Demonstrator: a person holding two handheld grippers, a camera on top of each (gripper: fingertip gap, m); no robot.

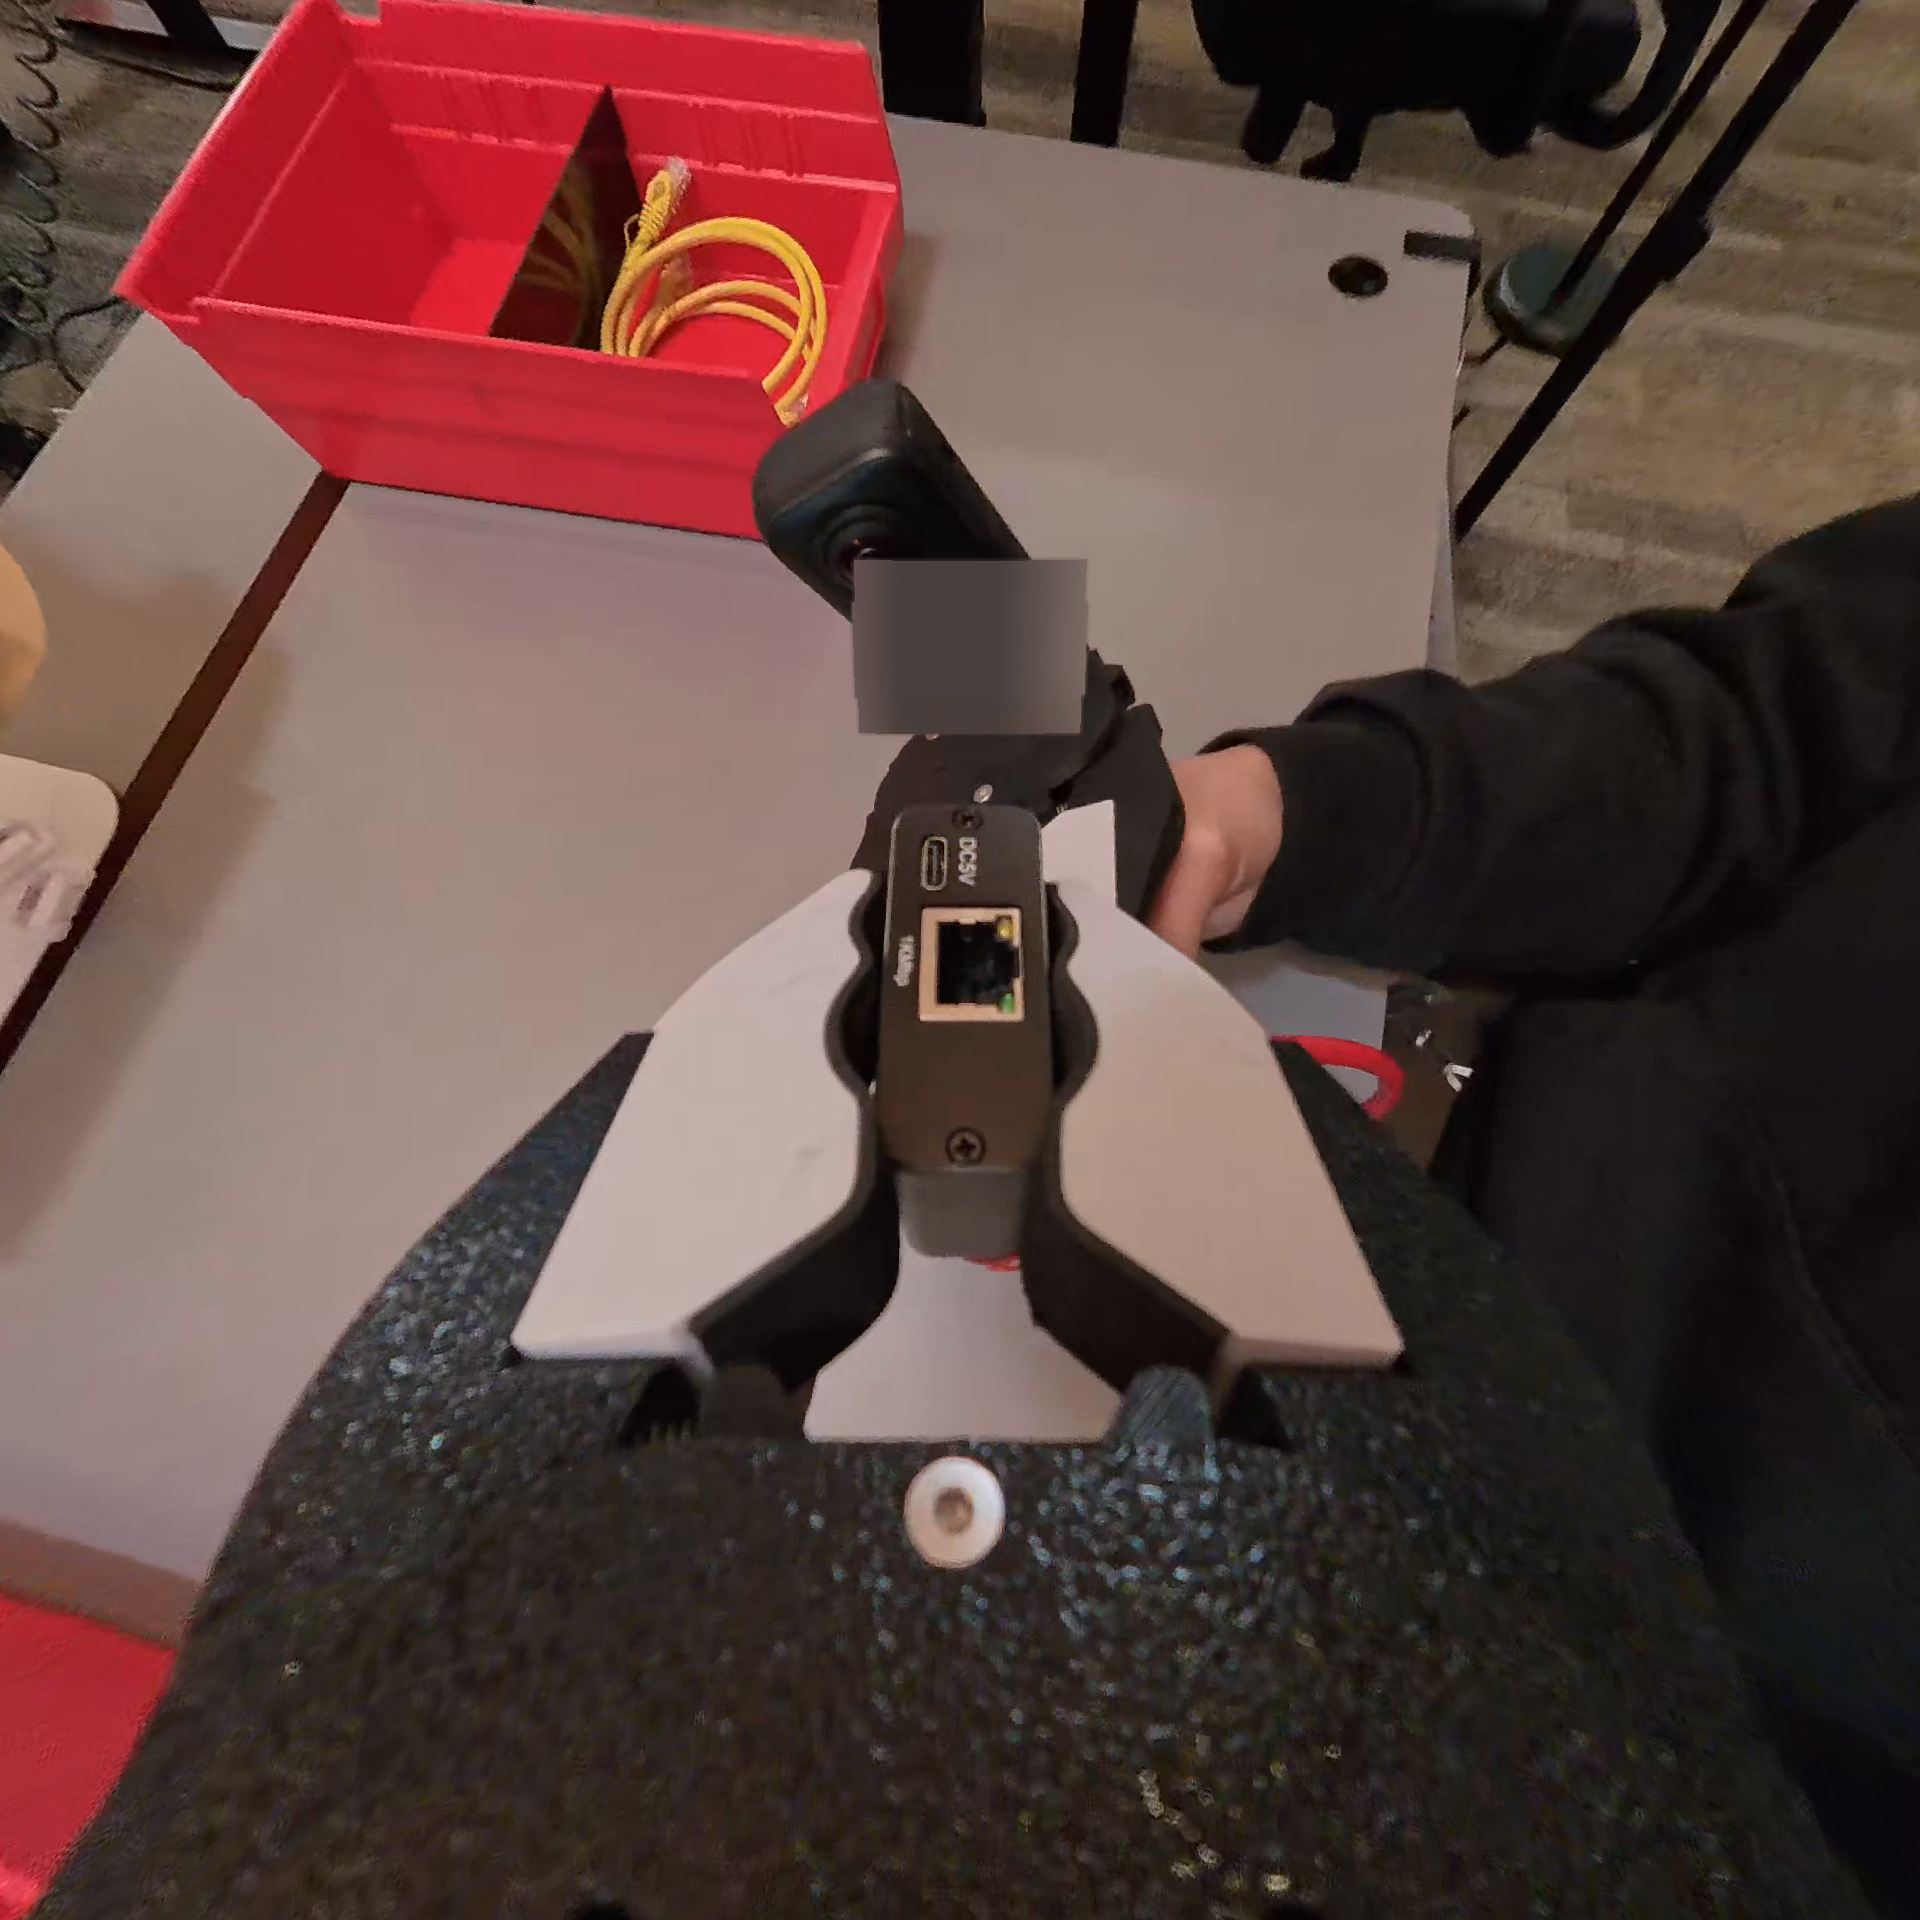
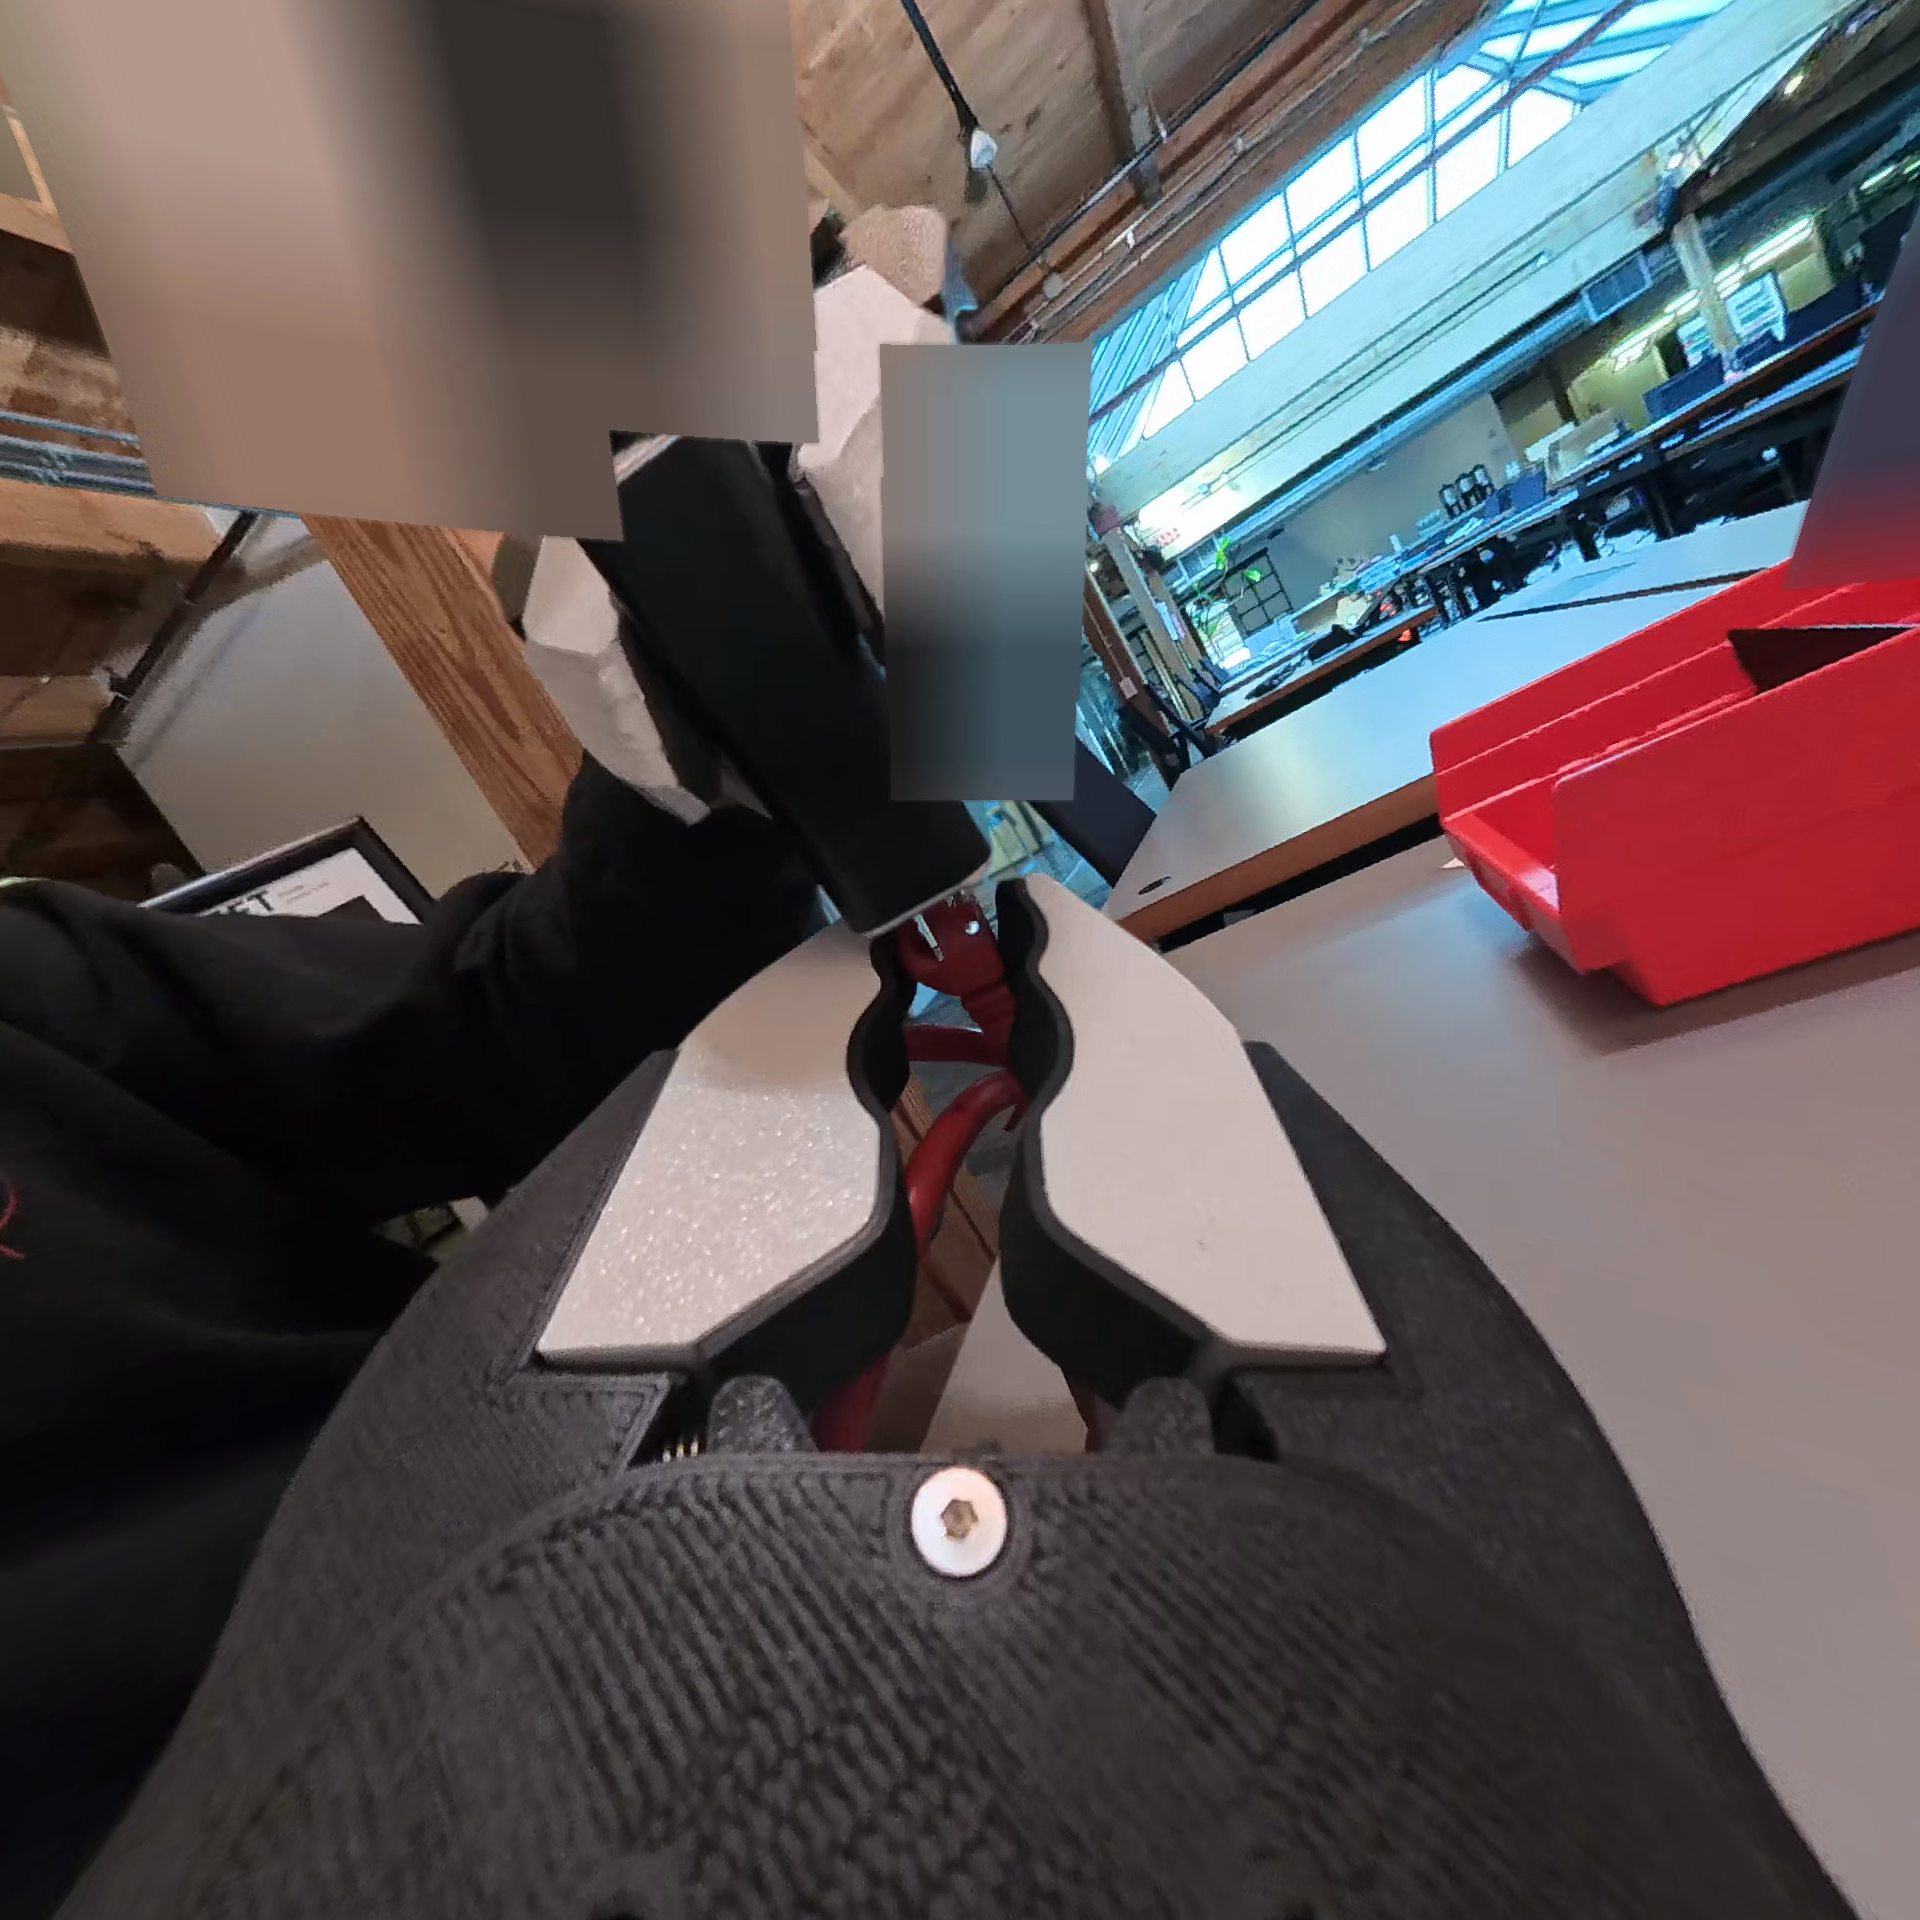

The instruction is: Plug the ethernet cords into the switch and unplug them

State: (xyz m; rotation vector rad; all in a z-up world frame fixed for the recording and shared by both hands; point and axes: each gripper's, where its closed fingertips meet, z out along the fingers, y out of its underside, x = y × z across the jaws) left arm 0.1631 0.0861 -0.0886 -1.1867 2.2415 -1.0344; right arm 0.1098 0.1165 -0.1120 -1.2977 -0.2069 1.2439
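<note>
We held the small black metal switch [image 1: 961,1013] clamped between the grey-faced fingers of the left gripper [image 1: 961,935], above the grey table [image 1: 520,779]. Its end face, carrying one empty ethernet port [image 1: 971,961] and a smaller oval socket, faced the left wrist camera. The right gripper [image 2: 961,1013] was closed on the red ethernet cord [image 2: 982,1003] just behind its connector, and the rest of the cord looped down between the fingers. In the right wrist view, the connector tip stood at the lower end of the switch [image 2: 904,862]; we could not tell from either view whether it was seated or only touching. A red plastic bin [image 1: 499,249] with a black divider stood at the far side of the table, well apart from both grippers, and held a coiled yellow ethernet cord [image 1: 717,301] in its right compartment.
</note>
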